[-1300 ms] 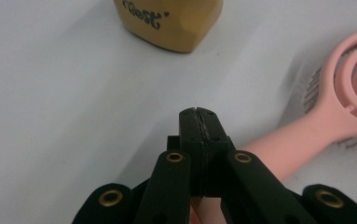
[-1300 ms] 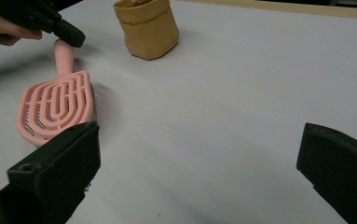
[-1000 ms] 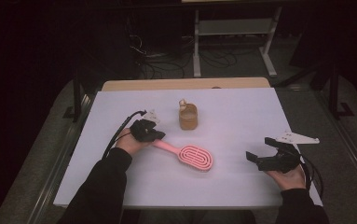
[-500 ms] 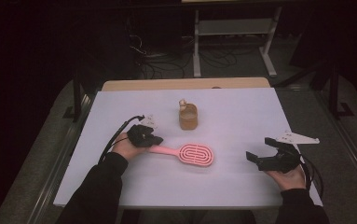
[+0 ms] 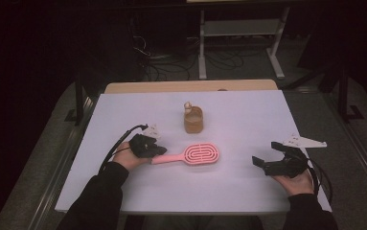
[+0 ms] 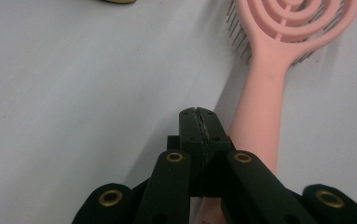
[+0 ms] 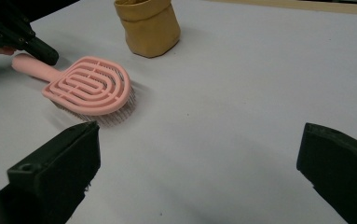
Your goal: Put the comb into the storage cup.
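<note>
Step in hand: the person was nudging the pink hairbrush (image 5: 190, 155) across the white table (image 5: 248, 120), as I judged it, not lifting it.
Left gripper (image 6: 199, 122): clenched with nothing between the jaws, its tips pressed against the side of the brush handle (image 6: 260, 116).
Hairbrush: it lay flat, bristles down, the handle just beside the left gripper's tips and the oval head (image 6: 297, 18) beyond them.
Right gripper (image 5: 272, 160): jaws spread wide and holding nothing, resting well apart from the brush (image 7: 85, 84), which lay ahead of it and off to one side.
Tan cup (image 5: 193, 120): upright, just past the brush head, not touching it.
Next move: probably parting the left jaws and setting them astride the handle, or further pushing; care so the head did not bump the cup.
</note>
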The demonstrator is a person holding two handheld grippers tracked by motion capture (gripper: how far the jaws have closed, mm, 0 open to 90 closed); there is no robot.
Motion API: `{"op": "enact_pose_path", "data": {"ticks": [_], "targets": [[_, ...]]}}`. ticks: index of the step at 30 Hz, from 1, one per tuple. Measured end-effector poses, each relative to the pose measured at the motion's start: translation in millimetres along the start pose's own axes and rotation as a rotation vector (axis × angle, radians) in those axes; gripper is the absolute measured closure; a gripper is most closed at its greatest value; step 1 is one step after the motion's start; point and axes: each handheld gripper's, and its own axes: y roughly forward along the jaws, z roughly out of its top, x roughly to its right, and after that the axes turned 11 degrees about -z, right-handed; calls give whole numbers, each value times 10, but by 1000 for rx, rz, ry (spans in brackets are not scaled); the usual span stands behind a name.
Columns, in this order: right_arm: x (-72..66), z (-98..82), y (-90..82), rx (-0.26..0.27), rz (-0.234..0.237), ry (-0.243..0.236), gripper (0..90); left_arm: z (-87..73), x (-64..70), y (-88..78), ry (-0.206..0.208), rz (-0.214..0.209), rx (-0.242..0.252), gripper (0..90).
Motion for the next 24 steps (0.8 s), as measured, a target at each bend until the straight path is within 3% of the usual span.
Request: {"op": "enact_pose_path", "data": {"ticks": [6, 17, 24], "targets": [[1, -2, -1, 0, -1, 1, 0, -29, 31, -9, 8, 2, -11, 897], [-1, -4, 3, -5, 1, 0, 0, -5, 136, -81, 63, 18, -54, 897], [1, -5, 3, -6, 0, 0, 0, -3, 145, -163, 57, 20, -70, 897]]}}
